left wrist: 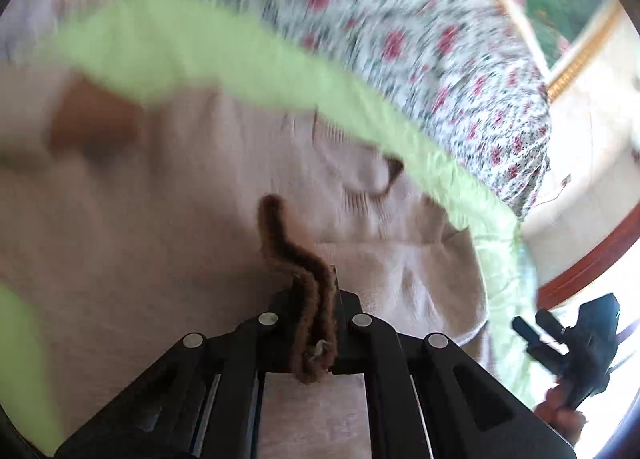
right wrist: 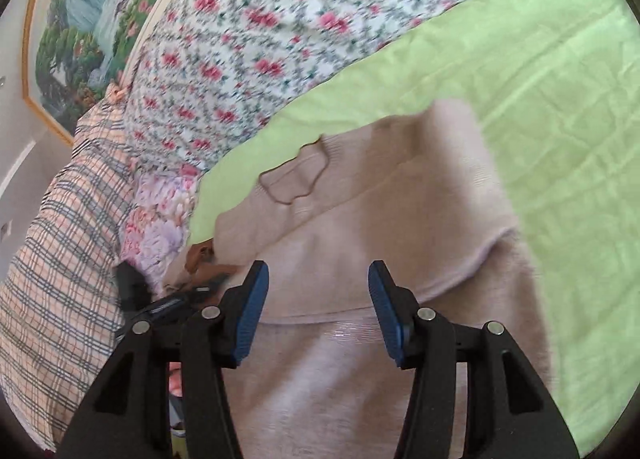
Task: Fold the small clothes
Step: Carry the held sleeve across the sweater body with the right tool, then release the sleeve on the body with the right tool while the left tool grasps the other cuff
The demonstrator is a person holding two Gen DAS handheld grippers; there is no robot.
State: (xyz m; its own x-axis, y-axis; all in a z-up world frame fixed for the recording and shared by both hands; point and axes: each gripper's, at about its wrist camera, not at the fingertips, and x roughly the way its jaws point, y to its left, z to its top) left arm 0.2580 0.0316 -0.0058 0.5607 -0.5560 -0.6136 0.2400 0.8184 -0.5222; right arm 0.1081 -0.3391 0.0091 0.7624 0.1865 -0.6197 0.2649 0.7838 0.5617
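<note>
From my left wrist camera, my left gripper (left wrist: 316, 299) is clamped tight on a brown fuzzy cord (left wrist: 298, 279) trailing from the one beige knit sweater (left wrist: 160, 219), which lies flat on the lime-green sheet (left wrist: 192, 55). If I pull on the cord alone, I judge it could slip out or drag the knit askew. From my right wrist camera, my right gripper (right wrist: 318, 299) hovers half open and empty over the same sweater; I count one floral quilt (right wrist: 280, 39) and one plaid pillow (right wrist: 60, 259).
</note>
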